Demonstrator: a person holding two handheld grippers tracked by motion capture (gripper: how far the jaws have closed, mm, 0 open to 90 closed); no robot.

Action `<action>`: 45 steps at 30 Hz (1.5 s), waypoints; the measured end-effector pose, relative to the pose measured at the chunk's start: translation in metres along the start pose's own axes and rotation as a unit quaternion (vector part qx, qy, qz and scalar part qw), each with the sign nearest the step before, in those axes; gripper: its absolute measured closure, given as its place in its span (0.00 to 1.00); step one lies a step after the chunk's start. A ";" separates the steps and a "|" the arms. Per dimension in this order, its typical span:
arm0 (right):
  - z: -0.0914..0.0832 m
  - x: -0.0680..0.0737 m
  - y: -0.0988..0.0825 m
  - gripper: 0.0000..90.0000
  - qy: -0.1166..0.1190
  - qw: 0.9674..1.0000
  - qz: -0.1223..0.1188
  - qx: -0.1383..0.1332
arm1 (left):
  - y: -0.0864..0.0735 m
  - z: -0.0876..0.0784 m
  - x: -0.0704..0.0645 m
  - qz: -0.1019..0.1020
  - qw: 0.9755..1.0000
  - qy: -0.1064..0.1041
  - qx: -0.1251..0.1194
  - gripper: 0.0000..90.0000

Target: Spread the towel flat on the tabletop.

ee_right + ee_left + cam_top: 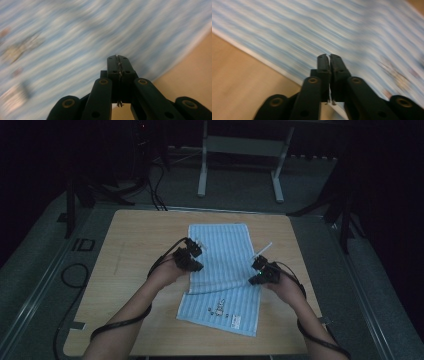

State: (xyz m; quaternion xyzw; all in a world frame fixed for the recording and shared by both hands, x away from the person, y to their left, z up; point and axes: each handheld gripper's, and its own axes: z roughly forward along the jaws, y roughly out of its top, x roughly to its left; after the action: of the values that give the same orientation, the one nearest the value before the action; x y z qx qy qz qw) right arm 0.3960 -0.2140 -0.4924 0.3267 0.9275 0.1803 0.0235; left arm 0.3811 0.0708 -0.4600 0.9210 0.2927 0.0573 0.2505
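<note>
Your forearms enter from near edge, angled inward. Your left gripper [196, 264] sits at left edge of blue striped towel [220, 251], your right gripper [253, 279] at its right edge. Each pinches thin towel edge, jaws pressed together on it. Towel lies lengthwise mid-table [135, 235], middle raised between grippers, printed near end flat.

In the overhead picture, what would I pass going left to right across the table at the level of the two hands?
Bare wooden table → left gripper, shut at the towel's left edge → blue striped towel → right gripper, shut at its right edge → bare table again.
</note>
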 end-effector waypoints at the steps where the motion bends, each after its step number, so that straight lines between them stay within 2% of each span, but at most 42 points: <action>1: -0.001 0.009 -0.008 1.00 0.006 1.000 -0.008 -0.004 | -0.009 -0.003 -0.011 0.012 1.000 -0.009 -0.001 0.97; 2: -0.001 0.018 -0.016 1.00 0.012 1.000 -0.012 -0.002 | -0.018 -0.005 -0.021 0.019 1.000 -0.012 0.000 0.99; 5: 0.003 0.036 -0.035 1.00 0.019 0.999 -0.030 0.006 | -0.042 0.003 -0.045 0.041 0.998 -0.031 0.023 0.99; 7: 0.005 0.043 -0.043 1.00 0.021 0.999 -0.032 0.008 | -0.054 0.013 -0.057 0.060 0.997 -0.022 0.053 0.99; 10: 0.007 0.049 -0.052 1.00 0.023 0.999 -0.031 0.005 | -0.066 0.022 -0.063 0.057 0.996 -0.020 0.062 0.99; 13: 0.013 0.052 -0.059 1.00 0.018 0.999 -0.034 0.017 | -0.074 0.028 -0.063 0.046 0.997 -0.020 0.060 0.99; 16: 0.013 0.052 -0.063 1.00 0.018 0.999 -0.029 0.009 | -0.082 0.032 -0.067 0.046 0.997 -0.022 0.065 0.99; 17: 0.012 0.053 -0.064 1.00 0.014 0.999 -0.031 0.010 | -0.083 0.032 -0.069 0.042 0.997 -0.026 0.060 0.99; 19: 0.012 0.055 -0.066 1.00 0.012 0.999 -0.032 0.011 | -0.086 0.031 -0.075 0.046 0.997 -0.027 0.059 0.99; 25: 0.009 0.058 -0.072 1.00 0.005 0.999 -0.042 0.015 | -0.097 0.028 -0.101 0.041 0.997 -0.055 0.045 0.99; 30: 0.007 0.066 -0.079 0.99 0.001 0.999 -0.044 0.014 | -0.103 0.027 -0.117 0.046 0.995 -0.077 0.043 0.99; 39: 0.001 0.077 -0.098 0.99 0.007 0.999 -0.042 0.009 | -0.108 0.025 -0.139 0.060 0.994 -0.085 0.045 0.99; 45: -0.003 0.081 -0.111 0.99 0.014 0.999 -0.041 0.012 | -0.108 0.025 -0.151 0.075 0.991 -0.097 0.053 0.99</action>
State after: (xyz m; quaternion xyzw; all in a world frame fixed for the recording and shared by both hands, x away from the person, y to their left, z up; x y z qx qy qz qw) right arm 0.2654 -0.2454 -0.5222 0.2861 0.9425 0.1724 0.0143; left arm 0.2079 0.0501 -0.5292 0.9535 0.2002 -0.0291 0.2235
